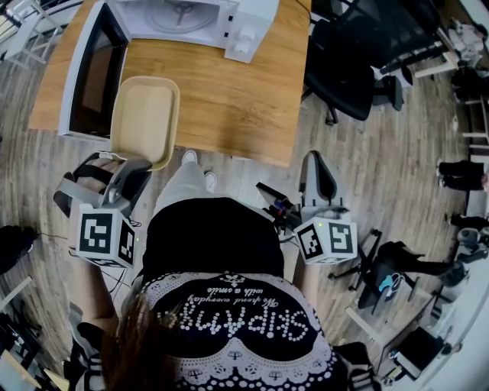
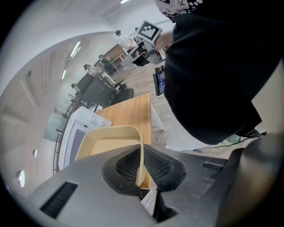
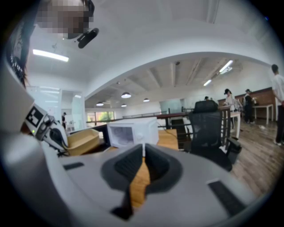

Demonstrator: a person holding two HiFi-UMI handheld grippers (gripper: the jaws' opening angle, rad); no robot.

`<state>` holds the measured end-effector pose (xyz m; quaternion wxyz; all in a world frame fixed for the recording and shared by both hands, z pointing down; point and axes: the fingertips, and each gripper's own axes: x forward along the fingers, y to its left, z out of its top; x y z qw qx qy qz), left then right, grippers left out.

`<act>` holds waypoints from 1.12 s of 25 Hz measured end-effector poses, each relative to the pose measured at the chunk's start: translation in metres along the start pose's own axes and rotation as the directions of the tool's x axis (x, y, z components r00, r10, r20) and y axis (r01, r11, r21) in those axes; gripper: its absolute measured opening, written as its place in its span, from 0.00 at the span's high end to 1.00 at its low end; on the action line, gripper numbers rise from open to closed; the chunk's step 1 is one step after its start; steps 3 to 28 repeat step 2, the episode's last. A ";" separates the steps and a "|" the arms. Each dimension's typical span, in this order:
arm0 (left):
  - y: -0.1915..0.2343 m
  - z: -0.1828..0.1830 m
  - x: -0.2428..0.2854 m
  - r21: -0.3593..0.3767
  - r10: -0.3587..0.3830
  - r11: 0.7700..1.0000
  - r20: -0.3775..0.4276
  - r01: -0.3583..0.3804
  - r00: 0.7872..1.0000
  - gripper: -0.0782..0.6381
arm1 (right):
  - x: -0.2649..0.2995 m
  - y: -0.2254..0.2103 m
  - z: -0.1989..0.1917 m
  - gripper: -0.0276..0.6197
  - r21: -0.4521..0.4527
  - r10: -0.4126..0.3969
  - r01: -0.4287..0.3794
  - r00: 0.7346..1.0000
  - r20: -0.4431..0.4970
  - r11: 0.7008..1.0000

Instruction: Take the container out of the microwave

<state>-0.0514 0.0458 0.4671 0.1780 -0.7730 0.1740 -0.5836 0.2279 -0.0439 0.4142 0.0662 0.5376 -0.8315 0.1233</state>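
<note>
My left gripper [image 2: 141, 165]: clamped on the near rim of the shallow beige plastic container [image 2: 110, 142].
Container: outside the white microwave [image 1: 191, 19], at the wooden table's [image 1: 237, 99] near edge, just beside the open door [image 1: 90, 72].
My right gripper [image 3: 143, 160]: jaws together, empty, well apart from the container.

The container [image 1: 145, 121] looked like smooth, matt, cream plastic; the table [image 1: 229, 99] was smooth light wood with a soft shine; the microwave [image 1: 256, 19] was shiny and white; the left gripper [image 2: 140, 165] was dull grey plastic, its pads [image 2: 157, 165] black and bumpy; the floor [image 1: 367, 176] was grey wood planks.
</note>
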 end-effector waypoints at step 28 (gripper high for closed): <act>0.000 -0.001 0.000 -0.004 0.001 1.000 -0.001 -0.001 1.000 0.83 | 0.001 0.000 0.001 0.90 0.000 0.000 0.000 1.000 0.003 1.000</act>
